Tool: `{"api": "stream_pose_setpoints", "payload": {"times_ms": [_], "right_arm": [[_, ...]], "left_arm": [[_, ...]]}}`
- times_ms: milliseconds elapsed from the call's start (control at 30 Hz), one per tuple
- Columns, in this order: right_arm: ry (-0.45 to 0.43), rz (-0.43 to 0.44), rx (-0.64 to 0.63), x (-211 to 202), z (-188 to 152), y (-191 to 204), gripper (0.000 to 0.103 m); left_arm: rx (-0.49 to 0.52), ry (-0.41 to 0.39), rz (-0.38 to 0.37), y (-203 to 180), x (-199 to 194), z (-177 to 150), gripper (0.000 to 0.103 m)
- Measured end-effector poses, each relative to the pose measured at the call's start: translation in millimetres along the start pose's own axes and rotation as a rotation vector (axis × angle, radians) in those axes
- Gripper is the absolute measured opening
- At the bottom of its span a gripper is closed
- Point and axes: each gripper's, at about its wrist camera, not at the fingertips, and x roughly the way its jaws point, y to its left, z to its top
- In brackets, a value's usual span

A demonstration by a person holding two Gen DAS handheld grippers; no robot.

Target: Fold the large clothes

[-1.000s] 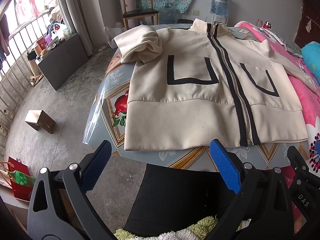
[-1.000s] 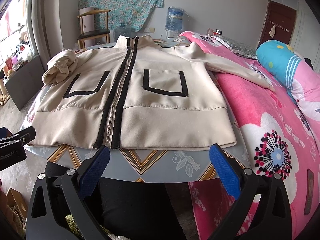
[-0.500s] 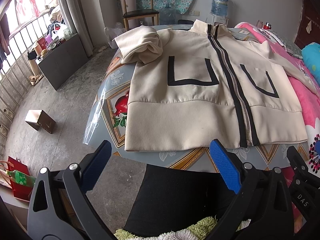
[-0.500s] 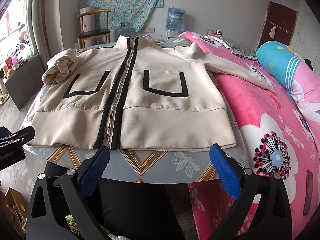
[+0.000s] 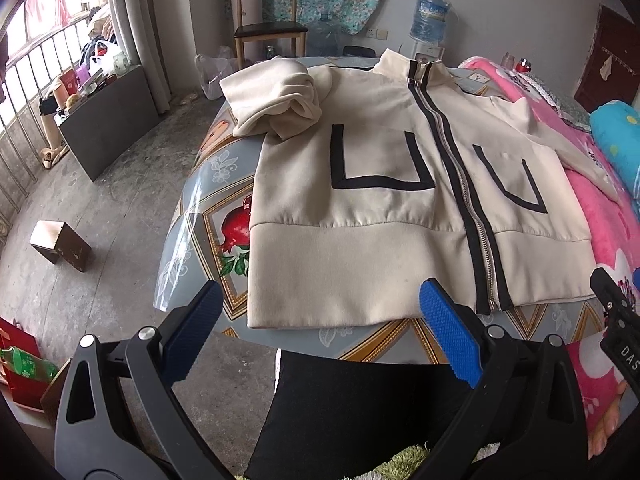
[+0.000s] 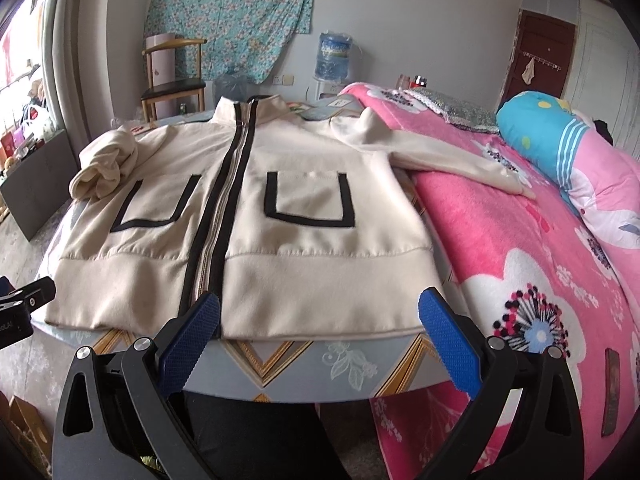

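A cream zip-up jacket with black trim and two black-outlined pockets lies front-up on a round table. Its left sleeve is bunched up by the shoulder. Its right sleeve stretches out onto the pink bed. My left gripper is open, just short of the hem on the left half. My right gripper is open, over the hem of the right half, its blue pads empty. The jacket is zipped shut.
A bed with a pink flowered blanket and a blue pillow adjoins the table on the right. A wooden chair and water jug stand behind. A small box sits on the concrete floor at left. A person's dark-clothed legs are below.
Both grippers have moved forward and slightly down toward the jacket's hem. The jacket has not moved.
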Motion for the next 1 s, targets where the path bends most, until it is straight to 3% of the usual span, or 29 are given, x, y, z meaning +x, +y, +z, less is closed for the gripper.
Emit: {"api": "stream_pose_setpoints", "payload": {"times_ms": [167, 267, 433, 600, 800, 1000], "right_arm": [[-0.034, -0.003, 0.013, 3, 17, -15, 0.097], [-0.053, -0.009, 0.001, 6, 22, -24, 0.097], [0.046, 0.037, 0.033, 27, 21, -41, 0.097], [0.138, 0.017, 0.082, 47, 14, -57, 0.097], [0.182, 0.05, 0.184, 52, 4, -81, 0.097], [0.194, 0.118, 0.262, 56, -10, -106, 0.097]], "left_arm": [[-0.004, -0.004, -0.105, 16, 9, 13, 0.095], [0.012, -0.001, -0.082, 25, 18, 17, 0.095], [0.06, -0.035, -0.101, 43, 26, 13, 0.095], [0.064, -0.029, -0.165, 59, 37, 6, 0.095], [0.078, -0.092, -0.155, 62, 32, -2, 0.095], [-0.002, -0.022, -0.194, 64, 38, -6, 0.095]]}}
